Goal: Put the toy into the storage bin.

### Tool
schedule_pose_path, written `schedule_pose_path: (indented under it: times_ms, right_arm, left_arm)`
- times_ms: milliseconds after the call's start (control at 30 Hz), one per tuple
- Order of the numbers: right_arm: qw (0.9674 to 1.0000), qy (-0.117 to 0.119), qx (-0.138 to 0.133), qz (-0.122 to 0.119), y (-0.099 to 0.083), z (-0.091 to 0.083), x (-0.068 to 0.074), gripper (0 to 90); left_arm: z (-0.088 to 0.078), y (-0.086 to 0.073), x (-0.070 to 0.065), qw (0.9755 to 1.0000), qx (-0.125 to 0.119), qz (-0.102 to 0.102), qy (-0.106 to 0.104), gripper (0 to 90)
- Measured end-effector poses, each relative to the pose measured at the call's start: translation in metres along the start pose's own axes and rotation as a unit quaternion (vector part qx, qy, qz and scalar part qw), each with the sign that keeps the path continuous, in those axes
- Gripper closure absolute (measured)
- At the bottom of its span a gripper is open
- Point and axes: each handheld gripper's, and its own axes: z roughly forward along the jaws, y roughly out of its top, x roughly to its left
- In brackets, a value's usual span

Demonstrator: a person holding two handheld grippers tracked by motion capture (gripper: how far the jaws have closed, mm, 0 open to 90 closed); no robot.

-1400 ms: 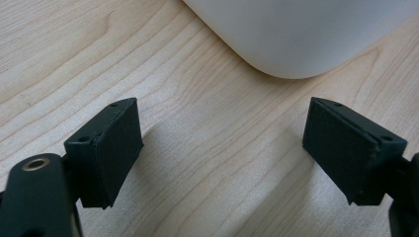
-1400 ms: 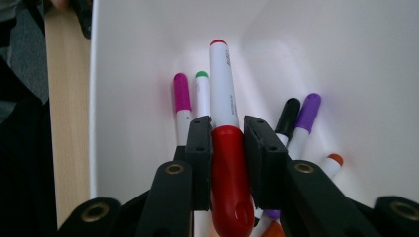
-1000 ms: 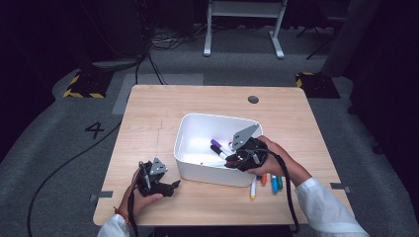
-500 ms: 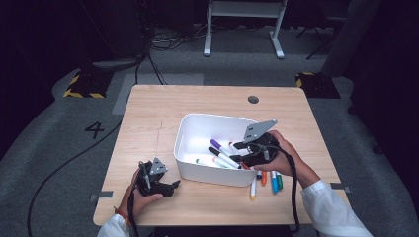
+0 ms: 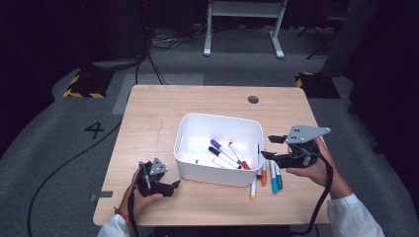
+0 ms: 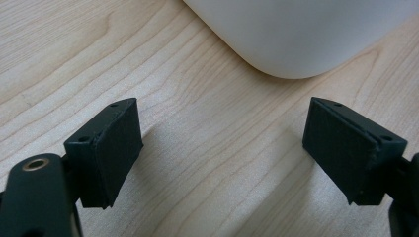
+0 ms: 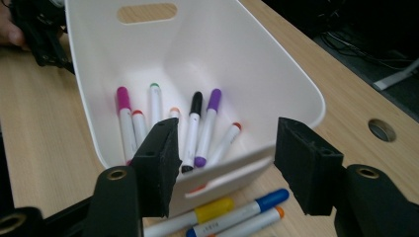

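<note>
Hovering just off the right-hand wall of the white bin [image 5: 197, 170], right gripper [image 5: 272, 146] with jaws parted and nothing between them, having just been opening. Looking along those jaws in the right gripper view [image 7: 225, 163]: bin rim [image 7: 296, 94] right ahead, pads clear of it, gap between them bare.

Lying inside the bin: a purple-capped marker [image 5: 221, 149], a black-capped marker [image 5: 217, 155], a red-capped marker [image 5: 239, 155], plus a green-capped one [image 7: 155, 101], a pink-capped one [image 7: 123, 116] and an orange-capped one [image 7: 174, 114] seen in the right gripper view. All flat on the bin floor, heaped toward the near end.

Waiting outside, on the wooden table [image 5: 158, 106], tight against the bin's right wall: a loose row of markers, among them a blue marker [image 5: 273, 177], a green marker [image 5: 278, 178], an orange marker [image 5: 264, 174] and a yellow-capped marker [image 5: 253, 189]. Directly under the right gripper, close to its jaws but untouched.

Resting on the table at the bin's near left corner, left gripper [image 5: 170, 186], held in the person's left hand [image 5: 143, 197]. Jaws wide apart in the left gripper view [image 6: 222, 153], bare wood between them, the bin's rounded corner [image 6: 296, 39] just ahead and not touched.
</note>
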Motion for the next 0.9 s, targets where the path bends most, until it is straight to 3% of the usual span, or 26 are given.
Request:
schedule_pose_path:
  times_ms: [167,333,500,667,900]
  right_arm:
    - [0.9994,-0.023,0.005,0.025,-0.036,-0.008,-0.004,41.8]
    - [0.9974,-0.035,0.025,0.058,-0.075,-0.002,-0.005,38.0]
    - [0.9940,-0.057,0.058,0.073,-0.106,0.009,-0.006,34.1]
    - [0.9906,-0.060,0.075,0.098,-0.126,0.019,-0.006,32.3]
    - [0.9888,-0.051,0.094,0.104,-0.139,0.030,-0.005,31.9]
  left_arm:
    - [0.000,0.000,0.000,1.0000,0.000,0.000,-0.002,15.3]
    - [0.000,0.000,0.000,1.0000,0.000,0.001,-0.003,15.3]
    - [0.000,0.000,0.000,1.0000,0.000,0.000,0.000,15.3]
    - [0.000,0.000,0.000,1.0000,0.000,0.000,0.000,15.3]
    - [0.000,0.000,0.000,1.0000,0.000,0.000,0.000,15.3]
